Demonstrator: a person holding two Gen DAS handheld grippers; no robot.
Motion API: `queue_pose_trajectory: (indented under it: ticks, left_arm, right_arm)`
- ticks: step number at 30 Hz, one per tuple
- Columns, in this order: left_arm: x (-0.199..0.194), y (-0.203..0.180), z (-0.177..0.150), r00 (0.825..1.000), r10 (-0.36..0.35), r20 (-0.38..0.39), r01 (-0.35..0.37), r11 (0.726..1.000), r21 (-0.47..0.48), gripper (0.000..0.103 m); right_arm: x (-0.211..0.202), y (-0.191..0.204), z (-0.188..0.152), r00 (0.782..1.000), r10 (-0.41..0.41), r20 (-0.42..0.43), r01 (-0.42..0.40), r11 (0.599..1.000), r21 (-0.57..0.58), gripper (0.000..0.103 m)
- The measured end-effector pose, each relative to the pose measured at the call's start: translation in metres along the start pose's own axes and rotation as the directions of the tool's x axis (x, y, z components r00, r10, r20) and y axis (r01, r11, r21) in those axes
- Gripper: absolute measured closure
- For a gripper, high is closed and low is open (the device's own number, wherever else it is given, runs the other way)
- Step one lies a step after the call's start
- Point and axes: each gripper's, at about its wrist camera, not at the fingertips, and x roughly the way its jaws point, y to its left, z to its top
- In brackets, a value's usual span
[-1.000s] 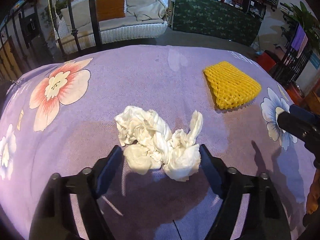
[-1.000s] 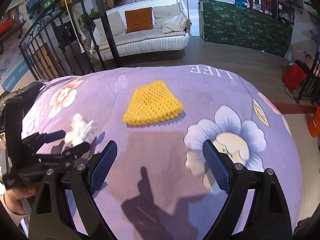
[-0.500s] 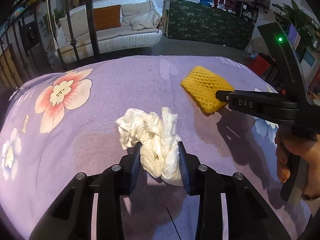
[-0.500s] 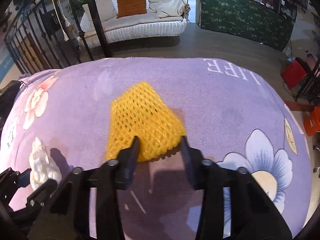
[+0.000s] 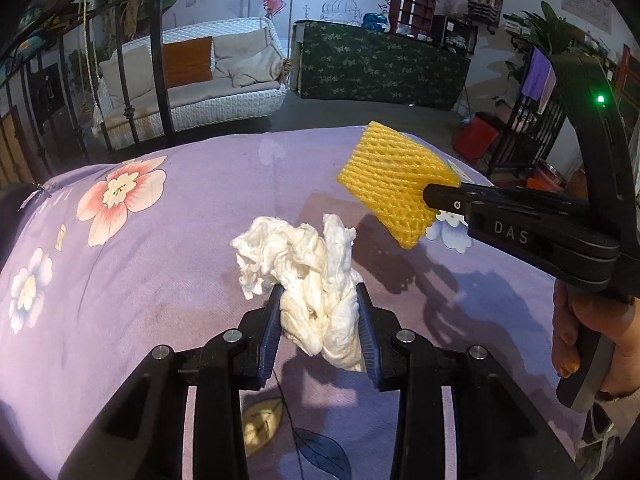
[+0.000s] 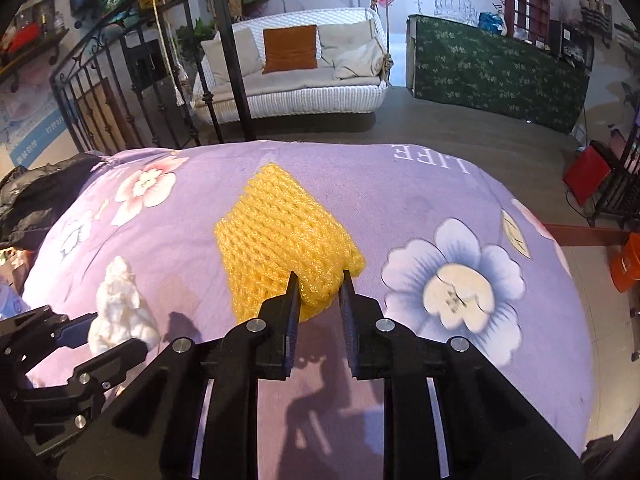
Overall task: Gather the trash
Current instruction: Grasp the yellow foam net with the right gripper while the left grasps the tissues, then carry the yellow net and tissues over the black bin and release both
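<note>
- Covering the table [image 6: 460, 208] is a soft, velvety purple cloth printed with large pink, white and blue flowers and the letters "LIFE".
- Beyond it hangs a white woven wicker swing seat [image 6: 292, 96] with beige cushions and one rust-orange pillow.
- The yellow foam net [image 6: 280, 236], a flat wedge of springy open mesh, is lifted clear of the cloth; in the left wrist view it hangs in the air.
- The right gripper [image 6: 319, 296], matte black plastic with ribbed blue pads, has just been closing and now pinches the net's near corner, jaws narrow.
- The crumpled white tissue [image 5: 308, 272], a soft, creased, lumpy wad, sits above the cloth.
- The left gripper [image 5: 319, 328] squeezes the wad's lower half between its pads, jaws partly closed.
</note>
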Motion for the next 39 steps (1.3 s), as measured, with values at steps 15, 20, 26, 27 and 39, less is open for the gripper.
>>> queue_pose_trajectory:
  ticks: [15, 20, 26, 27, 39]
  left_arm:
    - [-0.045, -0.087, -0.061, 0.99, -0.142, 0.016, 0.141, 0.988, 0.056, 0.069]
    - [-0.052, -0.11, -0.072, 0.985, -0.175, 0.012, 0.173, 0.981, 0.084, 0.069]
    - [-0.054, -0.139, -0.082, 0.975, -0.223, 0.0, 0.221, 0.969, 0.107, 0.069]
    - [-0.053, -0.144, -0.082, 0.973, -0.232, -0.003, 0.23, 0.966, 0.113, 0.069]
    - [-0.05, -0.201, -0.092, 0.946, -0.322, -0.029, 0.321, 0.929, 0.184, 0.069]
  right_arm:
    - [-0.149, -0.052, -0.11, 0.993, -0.078, 0.088, 0.074, 0.996, 0.05, 0.083]
    - [-0.179, -0.074, -0.145, 0.984, -0.141, 0.11, 0.131, 0.987, 0.095, 0.083]
    - [-0.202, -0.102, -0.188, 0.973, -0.213, 0.092, 0.198, 0.968, 0.153, 0.083]
    - [-0.206, -0.108, -0.196, 0.971, -0.224, 0.085, 0.207, 0.963, 0.17, 0.083]
    - [-0.238, -0.184, -0.268, 0.933, -0.358, -0.018, 0.338, 0.863, 0.376, 0.083]
